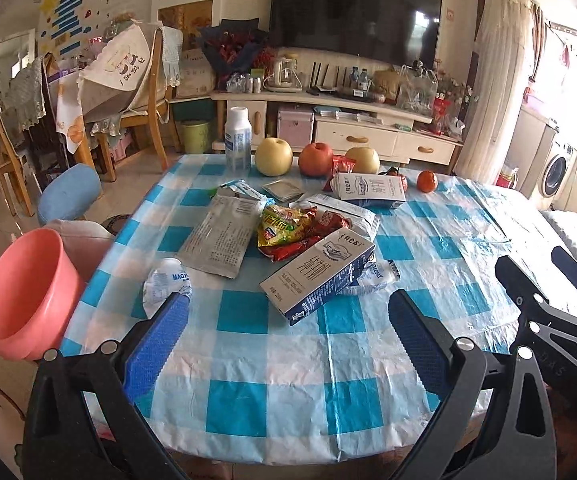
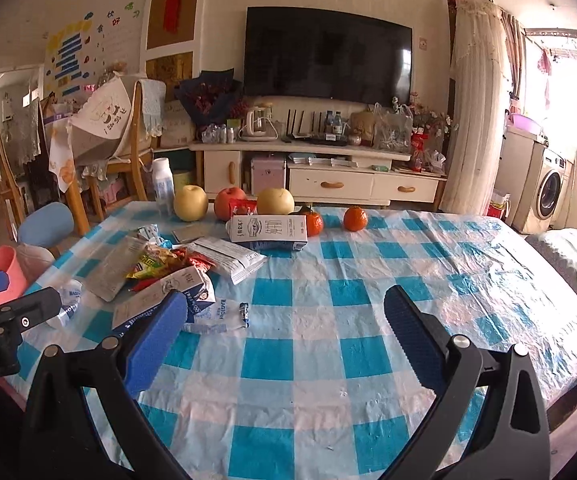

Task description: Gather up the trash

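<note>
Nearest you: your left gripper [image 1: 288, 332] and right gripper [image 2: 286, 330], both spread wide, holding nothing, above the checked tablecloth [image 1: 288, 360]. Next: trash heaped left of centre — milk carton [image 1: 318, 274], crumpled white wrapper [image 1: 166, 284], grey pouch [image 1: 220, 236], snack wrappers [image 1: 288, 228]. Pink bin [image 1: 24, 292] off the left edge. Farthest: second carton [image 1: 370, 190], bottle [image 1: 237, 138], fruit [image 1: 273, 156].

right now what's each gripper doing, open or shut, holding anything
Left gripper: open, holding nothing, above the blue checked plastic tablecloth.
Right gripper: open, holding nothing, above the same cloth.
</note>
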Tool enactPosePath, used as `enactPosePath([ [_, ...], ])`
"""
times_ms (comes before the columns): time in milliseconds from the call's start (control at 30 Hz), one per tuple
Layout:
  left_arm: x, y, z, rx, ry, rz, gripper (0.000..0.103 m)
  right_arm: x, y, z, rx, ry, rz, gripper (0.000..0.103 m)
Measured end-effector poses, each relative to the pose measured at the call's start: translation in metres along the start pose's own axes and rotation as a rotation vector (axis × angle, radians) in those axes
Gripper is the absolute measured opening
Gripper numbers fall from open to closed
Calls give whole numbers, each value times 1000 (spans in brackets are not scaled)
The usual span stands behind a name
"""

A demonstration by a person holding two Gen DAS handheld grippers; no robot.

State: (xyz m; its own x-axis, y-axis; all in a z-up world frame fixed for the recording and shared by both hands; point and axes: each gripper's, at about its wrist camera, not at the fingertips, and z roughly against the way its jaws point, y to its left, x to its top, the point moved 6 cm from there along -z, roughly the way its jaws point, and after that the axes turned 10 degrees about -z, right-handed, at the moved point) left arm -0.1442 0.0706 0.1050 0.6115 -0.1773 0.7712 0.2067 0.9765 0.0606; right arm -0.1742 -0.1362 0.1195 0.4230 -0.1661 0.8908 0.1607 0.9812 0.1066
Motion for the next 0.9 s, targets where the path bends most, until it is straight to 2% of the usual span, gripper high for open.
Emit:
enactPosePath([
  [267,-3,7,29,21,-58,9,99,2,10,33,-13,-62,2,99],
  [533,-8,11,39,32,-71,20,99,1,13,49,-9,-105,3,99],
  [900,-8,5,51,58,-105,1,99,-5,8,52,5,-91,4,99],
])
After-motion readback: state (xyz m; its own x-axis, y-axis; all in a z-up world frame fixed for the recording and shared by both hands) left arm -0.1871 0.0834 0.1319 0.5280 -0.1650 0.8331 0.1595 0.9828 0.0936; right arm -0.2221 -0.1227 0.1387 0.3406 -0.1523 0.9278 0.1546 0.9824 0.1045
